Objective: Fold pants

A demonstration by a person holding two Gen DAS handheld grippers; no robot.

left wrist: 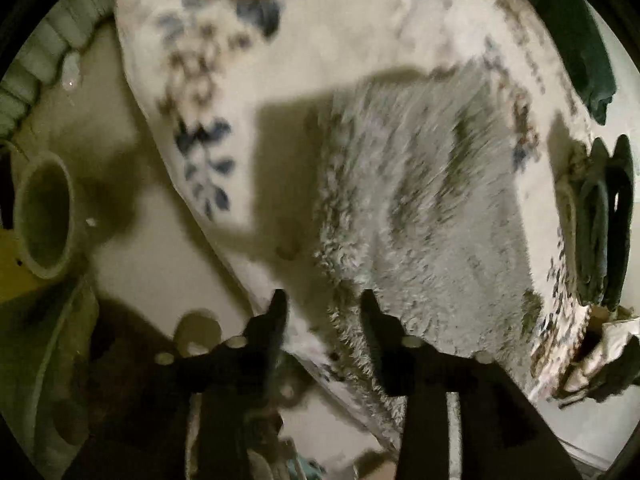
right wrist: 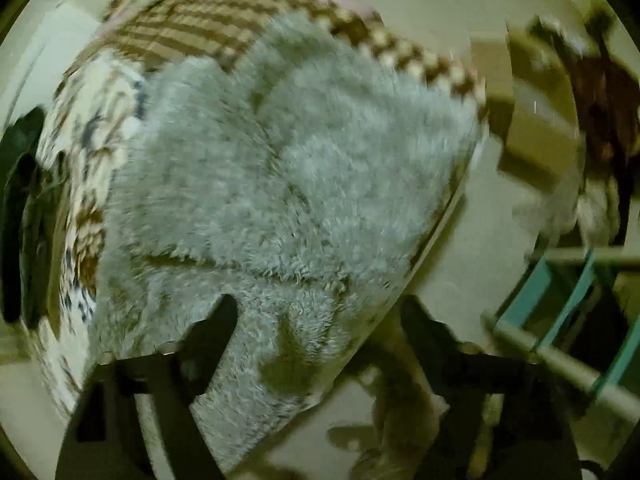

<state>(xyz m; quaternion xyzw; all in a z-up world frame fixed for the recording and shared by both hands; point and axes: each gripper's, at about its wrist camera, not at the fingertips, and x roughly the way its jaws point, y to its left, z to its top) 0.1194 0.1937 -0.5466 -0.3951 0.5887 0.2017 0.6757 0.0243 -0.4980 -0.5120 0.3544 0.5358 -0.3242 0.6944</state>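
Note:
Fluffy light-grey pants (left wrist: 420,208) lie spread on a floral tablecloth (left wrist: 320,40); they fill the right wrist view (right wrist: 288,168) as a broad furry sheet with a fold line across it. My left gripper (left wrist: 324,300) is open, its black fingers (left wrist: 276,312) straddling the near edge of the pants at the table's edge. My right gripper (right wrist: 320,308) is open wide above the near part of the pants, with the fabric between its fingers (right wrist: 224,316). Both views are motion-blurred.
A round cup or bin (left wrist: 44,212) stands on the floor at left. A dark green cloth (left wrist: 580,48) and a dark object (left wrist: 604,220) lie at the table's right side. A checked brown cloth (right wrist: 192,28) lies beyond the pants. A teal chair frame (right wrist: 560,308) stands at right.

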